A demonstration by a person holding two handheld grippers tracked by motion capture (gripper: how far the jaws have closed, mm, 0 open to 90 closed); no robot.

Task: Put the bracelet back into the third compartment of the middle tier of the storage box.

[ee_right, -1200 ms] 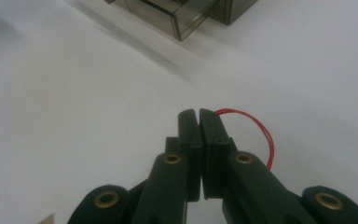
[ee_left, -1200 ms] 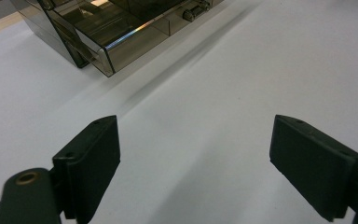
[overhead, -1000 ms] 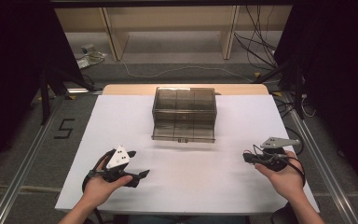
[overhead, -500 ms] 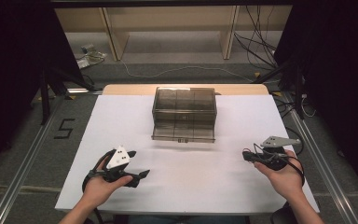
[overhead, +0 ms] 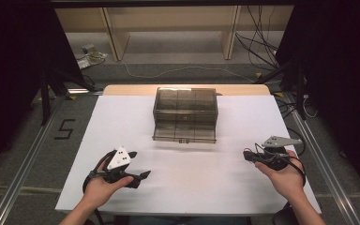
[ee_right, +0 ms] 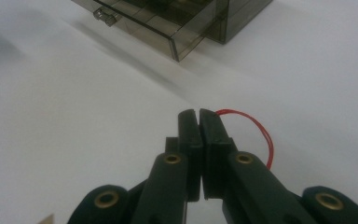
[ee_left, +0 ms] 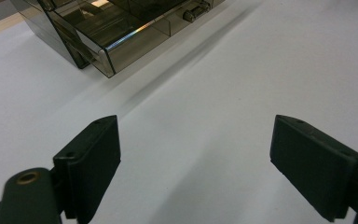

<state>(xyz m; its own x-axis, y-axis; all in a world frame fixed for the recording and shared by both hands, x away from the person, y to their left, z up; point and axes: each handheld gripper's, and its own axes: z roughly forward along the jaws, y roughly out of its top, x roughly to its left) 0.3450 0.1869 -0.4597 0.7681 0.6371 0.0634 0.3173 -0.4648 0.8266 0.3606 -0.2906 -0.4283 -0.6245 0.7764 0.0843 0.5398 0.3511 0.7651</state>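
Standstill at near edge, red loop clamped

Left gripper [overhead: 143, 175]: jaws wide apart, nothing between, same place as a second ago, low over the white table [overhead: 122, 117]. Drawer box [overhead: 185, 114]: mid-table, bottom drawer pulled out toward the person, well apart from both tools. Right gripper [ee_right: 198, 122]: jaws pressed together on a thin red band [ee_right: 256, 128], likewise unmoved. Judged: pause, band probably bound for the open drawer.

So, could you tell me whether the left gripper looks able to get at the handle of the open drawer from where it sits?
Probably yes: the left gripper has its jaws wide apart, and bare white table lies between it and the drawer handle.
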